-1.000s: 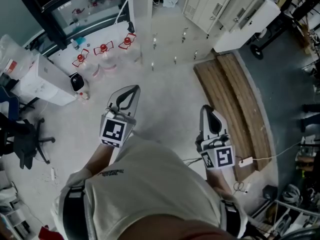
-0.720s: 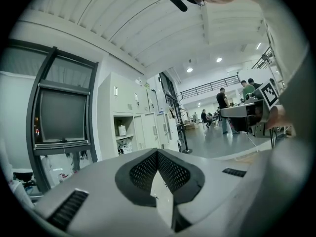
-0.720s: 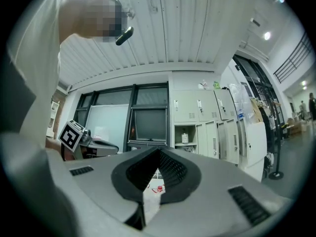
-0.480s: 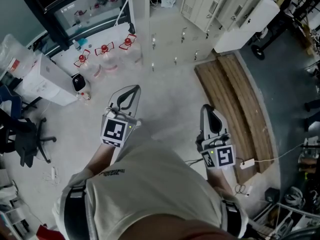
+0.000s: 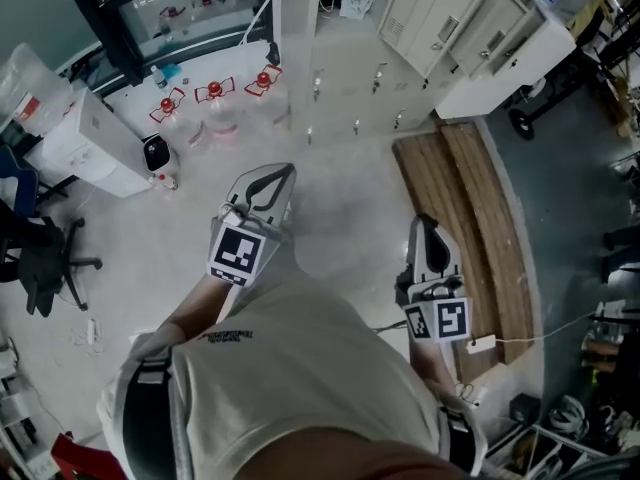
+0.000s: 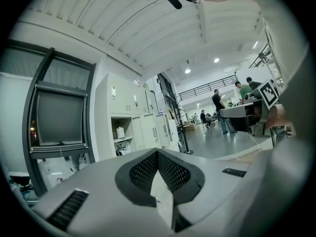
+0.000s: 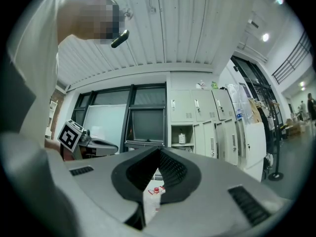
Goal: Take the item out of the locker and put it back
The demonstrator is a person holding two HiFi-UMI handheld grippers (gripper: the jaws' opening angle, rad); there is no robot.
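Head view, read left to right; every place is given from the bank of pale lockers (image 5: pixel 432 16). Far left of the lockers, a black office chair (image 5: pixel 40 263) and a white box (image 5: pixel 88 140) stand on the floor (image 5: pixel 345 203). Just left of the lockers, three red-capped bottles (image 5: pixel 213 91) stand in a row on the floor before a dark-framed glass panel (image 5: pixel 170 8).

My left gripper (image 5: pixel 281 174) is held above the floor, well apart from the lockers and pointing toward them. Its fingers (image 6: pixel 173 172) are closed tip to tip, with nothing between them.

Within the lockers, one compartment (image 7: pixel 187 131) stands open. The item, a small white container (image 7: pixel 181 138), stands upright on that compartment's shelf, untouched by either gripper. The locker doors to the right of it are shut.

My right gripper (image 5: pixel 424 224) is also held above the floor, well apart from the lockers and pointing toward them. Its fingers (image 7: pixel 173 169) are pressed together and hold nothing.

Before the right end of the lockers, wooden boards (image 5: pixel 470 203) lie flat on the floor. Well to the right of the lockers, in the left gripper view, several people (image 6: pixel 217 105) stand in the distance.
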